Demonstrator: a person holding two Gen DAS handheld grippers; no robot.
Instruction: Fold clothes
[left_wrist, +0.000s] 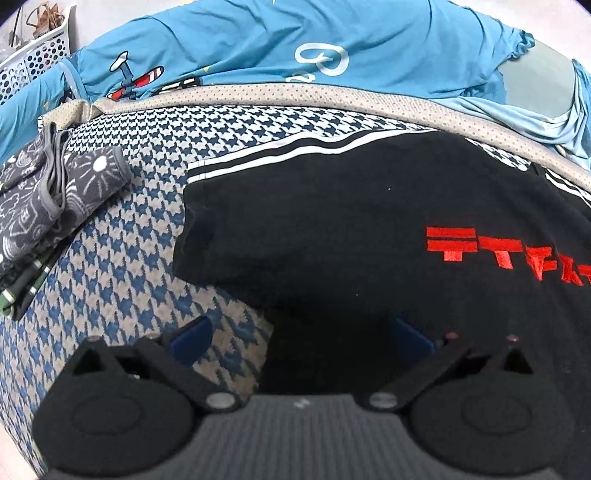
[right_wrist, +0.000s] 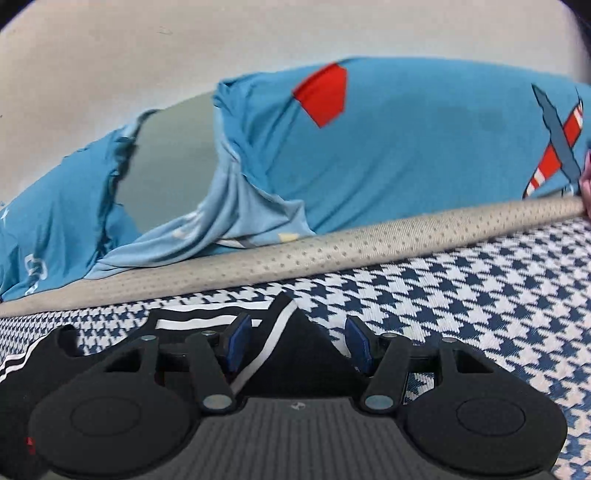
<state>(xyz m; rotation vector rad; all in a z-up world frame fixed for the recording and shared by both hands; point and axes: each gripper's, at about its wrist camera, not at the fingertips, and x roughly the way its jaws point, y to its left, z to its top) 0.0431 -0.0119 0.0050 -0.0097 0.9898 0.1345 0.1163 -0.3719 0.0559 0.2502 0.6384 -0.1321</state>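
A black T-shirt (left_wrist: 332, 221) with red lettering and white-striped sleeves lies flat on a blue-and-white houndstooth blanket (left_wrist: 129, 266). My left gripper (left_wrist: 301, 336) stands open over the shirt's near edge, with one blue pad above the blanket and the other above black cloth. In the right wrist view, a pointed corner of the black T-shirt (right_wrist: 306, 354) with a white stripe lies between the blue pads of my right gripper (right_wrist: 297, 343). Its jaws stand apart and do not press the cloth. More of the striped sleeve (right_wrist: 40, 354) shows at the lower left.
A blue sheet (left_wrist: 277, 40) printed with cartoon planes is bunched behind a beige dotted band (left_wrist: 295, 92). Folded grey patterned clothes (left_wrist: 44, 192) lie at the left. A white perforated basket (left_wrist: 33, 62) stands at the far left. A person's finger (right_wrist: 586, 184) shows at the right edge.
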